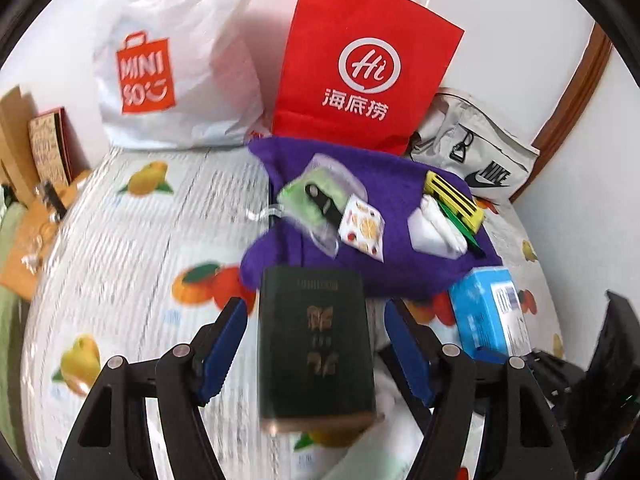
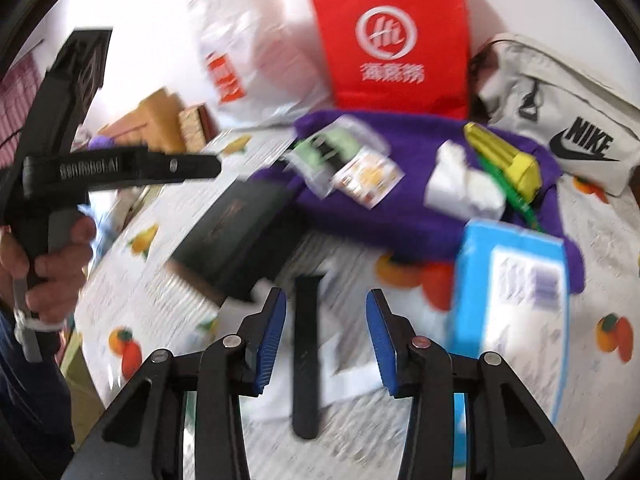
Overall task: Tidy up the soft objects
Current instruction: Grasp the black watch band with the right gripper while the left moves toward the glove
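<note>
A purple cloth (image 1: 360, 256) (image 2: 400, 216) lies on the fruit-print table cover. On it sit a clear pouch with green contents (image 1: 316, 192) (image 2: 332, 152), a small fruit-print packet (image 1: 362, 228) (image 2: 366, 178), white tissue (image 1: 436, 228) (image 2: 460, 184) and a yellow-green clip (image 1: 456, 200) (image 2: 508, 160). My left gripper (image 1: 316, 344) is open around a dark green box (image 1: 316, 352) (image 2: 236, 232), its pads apart from the box sides. My right gripper (image 2: 326, 340) is open over a black strap (image 2: 306, 352) lying on white paper.
A light blue box (image 1: 486, 312) (image 2: 512, 300) lies by the cloth's near right corner. A white Miniso bag (image 1: 172, 64), a red paper bag (image 1: 368, 68) (image 2: 396, 44) and a grey Nike bag (image 1: 476, 152) (image 2: 560, 112) stand at the back. Brown cardboard items (image 1: 24, 184) sit at the left.
</note>
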The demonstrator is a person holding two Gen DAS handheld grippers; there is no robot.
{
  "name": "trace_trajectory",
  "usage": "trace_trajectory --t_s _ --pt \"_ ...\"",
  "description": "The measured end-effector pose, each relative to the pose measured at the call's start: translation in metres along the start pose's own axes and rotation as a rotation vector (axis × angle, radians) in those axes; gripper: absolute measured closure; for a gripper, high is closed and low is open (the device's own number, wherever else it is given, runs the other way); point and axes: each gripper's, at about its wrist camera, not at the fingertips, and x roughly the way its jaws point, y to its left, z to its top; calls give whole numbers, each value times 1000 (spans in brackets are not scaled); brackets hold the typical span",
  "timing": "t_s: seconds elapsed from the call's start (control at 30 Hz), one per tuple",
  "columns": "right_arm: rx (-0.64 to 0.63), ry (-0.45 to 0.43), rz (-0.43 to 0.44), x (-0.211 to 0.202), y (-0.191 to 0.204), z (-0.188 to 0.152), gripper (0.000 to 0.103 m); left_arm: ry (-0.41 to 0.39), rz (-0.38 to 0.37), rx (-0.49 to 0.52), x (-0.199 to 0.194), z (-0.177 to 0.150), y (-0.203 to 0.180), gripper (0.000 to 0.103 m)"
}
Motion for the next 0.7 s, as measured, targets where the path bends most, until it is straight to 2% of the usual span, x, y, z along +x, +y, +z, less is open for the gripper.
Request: trace_trajectory --t_s 0.2,0.27,0.3,0.7 --pt "-35 67 -16 19 15 -28 65 4 -9 -35 -7 -25 11 34" --pt "-30 81 -16 24 16 -33 74 6 -5 -36 -9 -31 13 34" --pt "-35 85 -16 27 17 -34 75 8 -7 -35 -9 -34 14 34" --pt "-105 114 -113 53 28 -34 74 28 -30 -64 -6 -49 32 34"
